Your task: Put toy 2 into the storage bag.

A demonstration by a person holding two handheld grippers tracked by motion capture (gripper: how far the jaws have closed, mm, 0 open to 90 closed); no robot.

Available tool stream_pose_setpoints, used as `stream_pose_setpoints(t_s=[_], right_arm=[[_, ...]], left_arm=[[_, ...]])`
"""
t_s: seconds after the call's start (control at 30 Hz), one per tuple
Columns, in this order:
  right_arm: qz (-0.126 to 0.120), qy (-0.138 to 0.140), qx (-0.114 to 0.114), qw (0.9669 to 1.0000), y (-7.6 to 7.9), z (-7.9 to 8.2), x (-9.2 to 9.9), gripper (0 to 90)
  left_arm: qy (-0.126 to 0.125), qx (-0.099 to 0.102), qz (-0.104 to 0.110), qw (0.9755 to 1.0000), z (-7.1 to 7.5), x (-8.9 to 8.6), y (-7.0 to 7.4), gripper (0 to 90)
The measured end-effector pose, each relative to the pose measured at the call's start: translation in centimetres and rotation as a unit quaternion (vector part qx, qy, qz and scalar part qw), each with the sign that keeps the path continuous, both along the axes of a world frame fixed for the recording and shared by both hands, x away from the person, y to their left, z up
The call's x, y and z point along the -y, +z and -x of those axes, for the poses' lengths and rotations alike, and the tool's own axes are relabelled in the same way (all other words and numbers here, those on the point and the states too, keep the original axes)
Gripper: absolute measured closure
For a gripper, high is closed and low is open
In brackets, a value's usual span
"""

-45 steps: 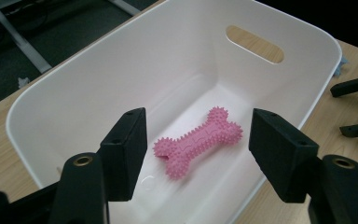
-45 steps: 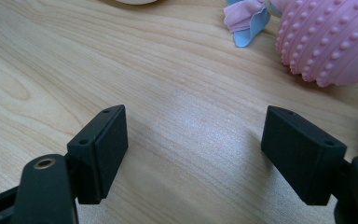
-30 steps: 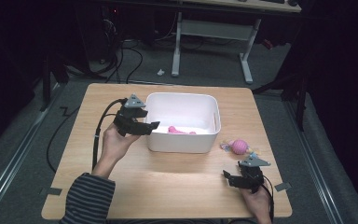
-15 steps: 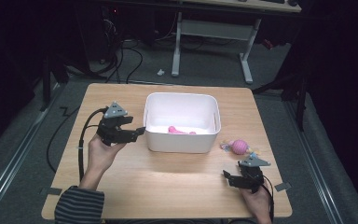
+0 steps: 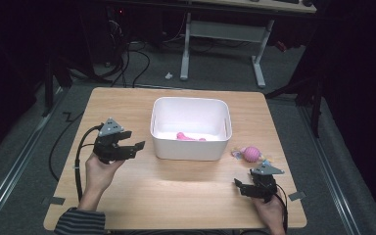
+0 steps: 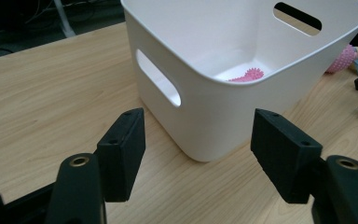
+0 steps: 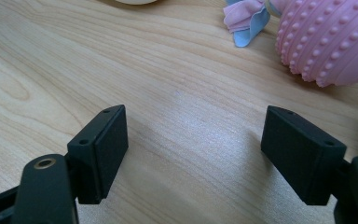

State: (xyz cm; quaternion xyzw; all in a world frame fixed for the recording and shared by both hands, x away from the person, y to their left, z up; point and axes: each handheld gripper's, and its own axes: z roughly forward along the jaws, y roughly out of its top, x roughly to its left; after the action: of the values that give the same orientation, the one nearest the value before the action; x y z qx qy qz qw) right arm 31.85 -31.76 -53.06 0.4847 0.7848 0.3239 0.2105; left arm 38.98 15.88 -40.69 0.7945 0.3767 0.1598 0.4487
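White bin [image 5: 191,147], perhaps 2 pink toys [image 5: 251,153]

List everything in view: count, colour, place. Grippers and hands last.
table: 1, light wood, centre of the high view.
bin: 1, white, handle slots, middle of the table.
toy in bin: 1, pink and nubbed, on the bin floor.
ball toy: 1, pink and nubbed with pink and blue fabric bits, on the table right of the bin.
desk frame: 1, white legs, on the floor behind the table.
cables: several, black, on the floor at back left.
left gripper: 1, black, open, empty, left of the bin.
right gripper: 1, black, open, empty, in front of the ball toy.
hands: 2, one holding each gripper.
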Motion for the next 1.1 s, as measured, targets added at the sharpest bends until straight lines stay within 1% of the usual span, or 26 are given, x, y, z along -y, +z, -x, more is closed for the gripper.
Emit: stream_pose_setpoints(t_s=[0.1, 0.57, 0.67, 0.8, 0.83, 1.1], right_arm=[[0.0, 0.0, 0.0, 1.0, 0.0, 0.0, 0.0, 23.0], [0.0, 0.0, 0.0, 1.0, 0.0, 0.0, 0.0, 23.0], [0.0, 0.0, 0.0, 1.0, 0.0, 0.0, 0.0, 23.0], [0.0, 0.0, 0.0, 1.0, 0.0, 0.0, 0.0, 23.0], [0.0, 0.0, 0.0, 1.0, 0.0, 0.0, 0.0, 23.0], [0.0, 0.0, 0.0, 1.0, 0.0, 0.0, 0.0, 23.0]], left_arm=[[0.004, -0.006, 0.006, 1.0, 0.2, -0.4, -0.6, 35.7], [0.021, -0.025, 0.02, 0.9993, 1.1, -1.6, -3.1, 34.9], [0.025, -0.029, 0.021, 0.9991, 1.2, -1.8, -3.6, 35.0], [0.03, -0.03, 0.016, 0.999, 1.4, -1.8, -4.0, 34.7], [0.031, -0.031, 0.012, 0.999, 1.5, -1.8, -4.2, 34.7], [0.034, -0.04, 0.008, 0.9986, 1.8, -1.8, -5.6, 33.9]])
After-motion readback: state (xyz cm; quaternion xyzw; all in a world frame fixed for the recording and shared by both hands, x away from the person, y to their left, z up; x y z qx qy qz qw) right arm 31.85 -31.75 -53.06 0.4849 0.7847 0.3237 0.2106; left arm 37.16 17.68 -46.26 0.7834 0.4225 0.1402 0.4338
